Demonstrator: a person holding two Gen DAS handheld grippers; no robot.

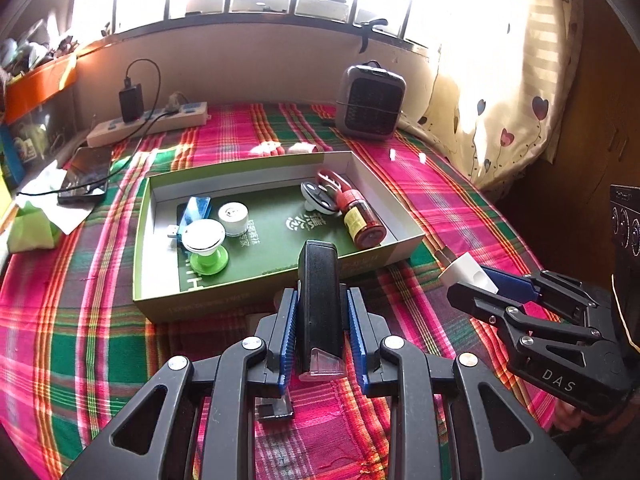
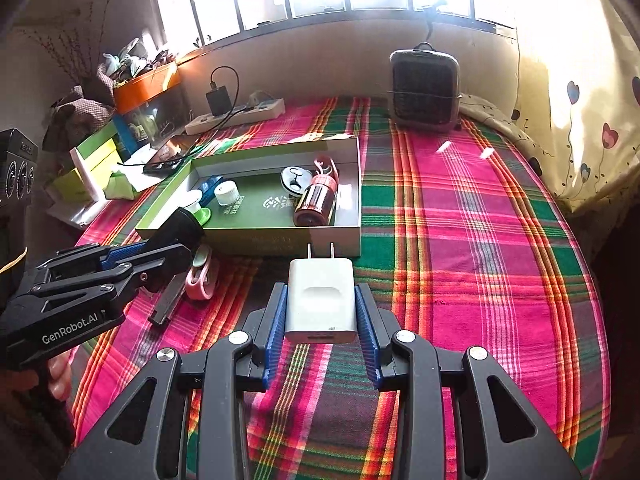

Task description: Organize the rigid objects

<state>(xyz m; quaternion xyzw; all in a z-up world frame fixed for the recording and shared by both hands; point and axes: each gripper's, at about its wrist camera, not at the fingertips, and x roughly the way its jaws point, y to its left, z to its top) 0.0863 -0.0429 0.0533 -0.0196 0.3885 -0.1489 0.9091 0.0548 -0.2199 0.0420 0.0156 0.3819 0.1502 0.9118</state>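
Because both grippers carry loads toward one green-rimmed box (image 1: 400, 246), the likeliest fault is a collision at its near wall, or the black device (image 1: 319, 300) clipping that rim and twisting loose. The left gripper (image 1: 322, 312) pinches this upright black device (its exact kind is unclear) just short of the box's near wall, fingers pointing forward. The right gripper (image 2: 322, 312) clamps a white wall charger (image 2: 321, 300), prongs toward the box, hovering over the plaid cloth (image 2: 480, 240). A pink clip (image 2: 199, 276) lies on the cloth outside the box, and dropped items could strike the brown bottle (image 1: 362, 222) inside.
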